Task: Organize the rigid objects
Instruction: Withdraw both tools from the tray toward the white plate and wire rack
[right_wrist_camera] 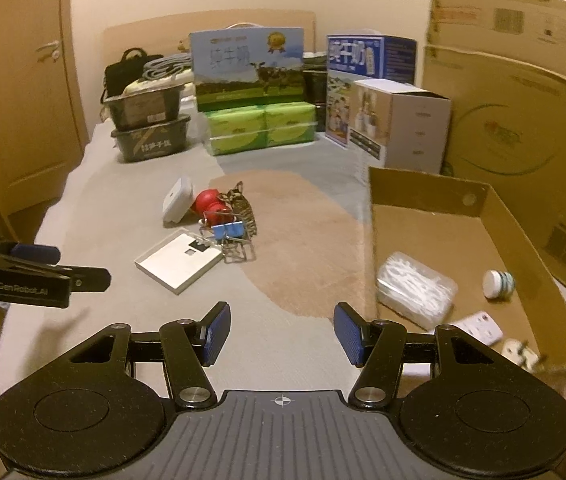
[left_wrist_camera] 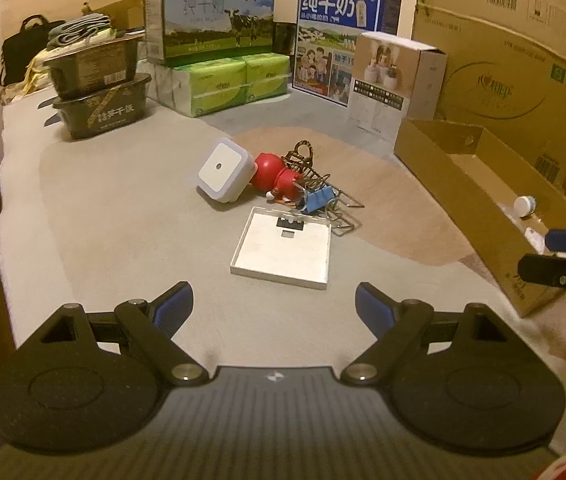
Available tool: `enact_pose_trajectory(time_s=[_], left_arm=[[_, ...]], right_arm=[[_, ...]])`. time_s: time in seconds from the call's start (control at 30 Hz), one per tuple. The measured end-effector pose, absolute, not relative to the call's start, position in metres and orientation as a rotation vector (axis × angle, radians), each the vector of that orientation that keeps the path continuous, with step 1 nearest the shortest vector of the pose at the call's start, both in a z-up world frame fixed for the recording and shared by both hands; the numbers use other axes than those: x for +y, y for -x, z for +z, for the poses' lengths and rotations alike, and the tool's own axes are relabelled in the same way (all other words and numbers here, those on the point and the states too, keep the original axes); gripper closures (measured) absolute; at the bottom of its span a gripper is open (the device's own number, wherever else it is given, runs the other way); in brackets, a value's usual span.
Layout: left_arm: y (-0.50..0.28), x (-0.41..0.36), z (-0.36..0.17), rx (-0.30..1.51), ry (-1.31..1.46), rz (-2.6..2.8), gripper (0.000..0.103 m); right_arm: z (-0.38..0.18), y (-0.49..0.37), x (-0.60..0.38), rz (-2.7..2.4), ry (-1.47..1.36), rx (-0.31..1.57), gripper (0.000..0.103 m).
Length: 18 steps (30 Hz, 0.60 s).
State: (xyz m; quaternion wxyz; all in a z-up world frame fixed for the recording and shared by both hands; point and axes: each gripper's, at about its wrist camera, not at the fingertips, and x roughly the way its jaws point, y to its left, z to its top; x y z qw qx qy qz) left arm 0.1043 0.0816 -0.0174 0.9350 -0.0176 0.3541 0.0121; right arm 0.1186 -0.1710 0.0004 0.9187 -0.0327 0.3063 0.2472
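A small pile lies mid-bed: a white square night light point(left_wrist_camera: 223, 170) point(right_wrist_camera: 178, 200), a red toy figure point(left_wrist_camera: 277, 176) point(right_wrist_camera: 209, 205), a brown hair claw point(left_wrist_camera: 303, 160) point(right_wrist_camera: 243, 204), a blue binder clip point(left_wrist_camera: 319, 200) point(right_wrist_camera: 229, 230) with metal clips, and a flat white square panel point(left_wrist_camera: 283, 250) point(right_wrist_camera: 179, 260). My left gripper point(left_wrist_camera: 275, 308) is open and empty, just short of the panel. My right gripper point(right_wrist_camera: 281, 330) is open and empty, beside the open cardboard box point(left_wrist_camera: 483, 200) point(right_wrist_camera: 423, 188), which holds a clear case of swabs point(right_wrist_camera: 415, 288), a white bottle point(right_wrist_camera: 499, 280) and white plugs point(right_wrist_camera: 479, 326).
Milk cartons point(left_wrist_camera: 211, 16), green tissue packs point(left_wrist_camera: 227, 80), stacked black tubs point(left_wrist_camera: 99, 88), a white product box point(left_wrist_camera: 391, 80) and a large cardboard carton point(left_wrist_camera: 515, 52) line the far side. A wooden door point(right_wrist_camera: 23, 100) stands at left. The left gripper shows in the right wrist view point(right_wrist_camera: 43, 276).
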Motion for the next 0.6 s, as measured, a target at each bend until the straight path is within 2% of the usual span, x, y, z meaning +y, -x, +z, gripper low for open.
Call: enact_pose_trajectory(time_s=[0.23, 0.4, 0.6], left_arm=[[-0.146, 0.086, -0.044, 0.759, -0.013, -0.004, 0.014], [-0.173, 0.088, -0.064, 0.786, -0.044, -0.037, 0.008], [-0.198, 0.083, -0.080, 0.800, -0.069, -0.097, 0.007]], right_arm=[[-0.014, -0.152, -0.145, 0.542, 0.135, 0.634, 0.046], [-0.029, -0.174, -0.129, 0.567, 0.202, 0.643, 0.046], [-0.045, -0.196, -0.118, 0.571, 0.229, 0.661, 0.045]])
